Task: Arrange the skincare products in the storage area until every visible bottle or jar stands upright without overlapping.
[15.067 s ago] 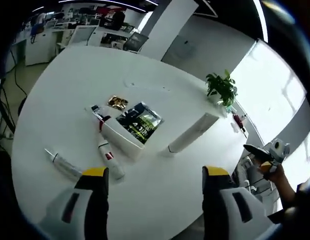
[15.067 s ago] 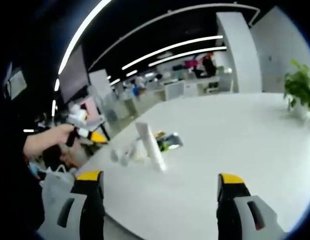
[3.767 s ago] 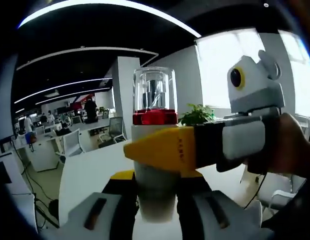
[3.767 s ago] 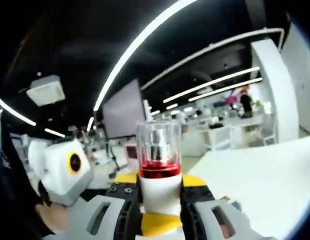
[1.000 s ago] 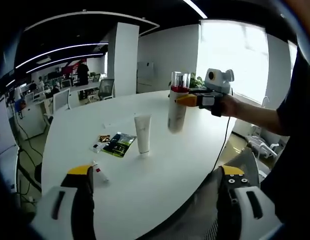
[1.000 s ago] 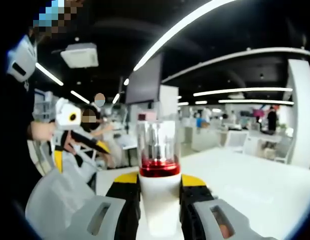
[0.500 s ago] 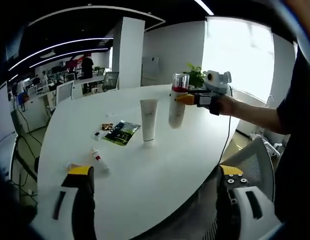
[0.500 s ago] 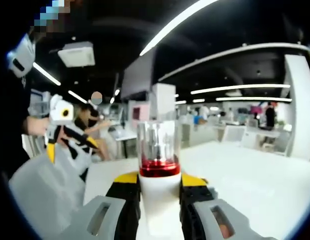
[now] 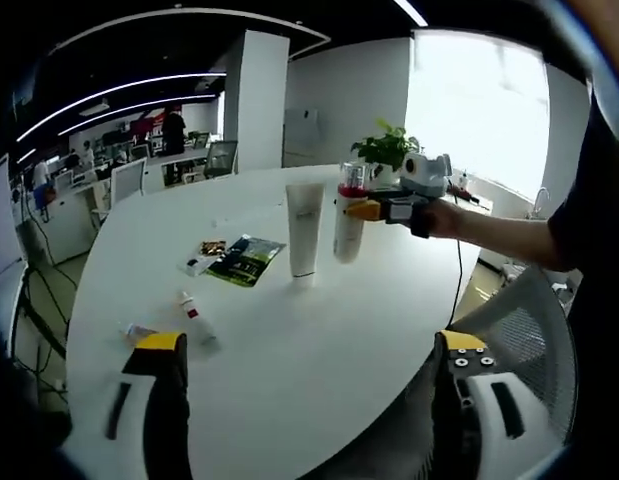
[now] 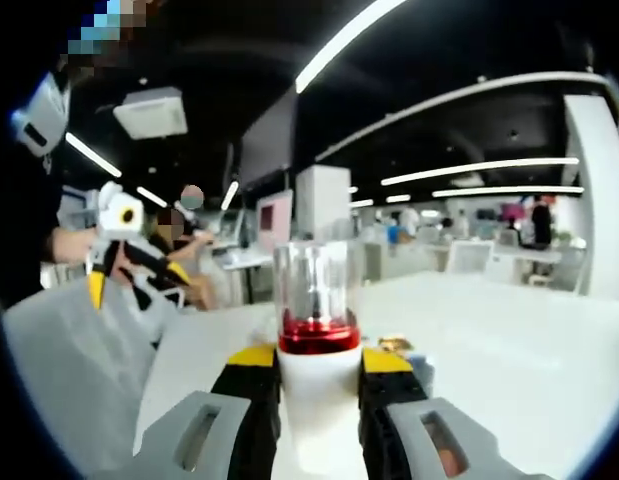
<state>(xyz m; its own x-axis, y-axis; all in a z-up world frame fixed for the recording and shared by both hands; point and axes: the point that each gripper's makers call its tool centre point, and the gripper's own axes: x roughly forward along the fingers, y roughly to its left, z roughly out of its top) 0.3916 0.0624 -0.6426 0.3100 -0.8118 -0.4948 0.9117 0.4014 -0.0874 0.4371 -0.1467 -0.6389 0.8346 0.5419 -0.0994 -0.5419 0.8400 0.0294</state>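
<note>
Left gripper (image 9: 307, 352) is idling at the near table edge, jaws spread wide, nothing between them. Just beyond its left jaw, a small red-capped tube (image 9: 196, 323) is lying flat on the white table (image 9: 319, 330), and another small tube (image 9: 135, 331) is lying left of it. Those two are not yet upright.

Mid-table, the white tube (image 9: 304, 229) is standing on its cap. Left of it a dark sachet (image 9: 246, 259) and a small gold packet (image 9: 212, 246) are lying flat.

Right gripper (image 9: 379, 209) is reaching in from the right, clamped on the pump bottle (image 9: 348, 211) with the red collar and clear cap. In the right gripper view the jaws are pressing both sides of the bottle's white body (image 10: 317, 390). Bottle is upright, just right of the white tube; I cannot tell whether its base is touching the table.

Step in hand, as I read it: placing the pump bottle upright beside the tube. Next move is calling for a straight lowering with a gap kept from the tube, then releasing without tipping it. After that, the two flat tubes near the left gripper are needing to be stood up.

Potted plant (image 9: 387, 150) is sitting at the far right edge.
</note>
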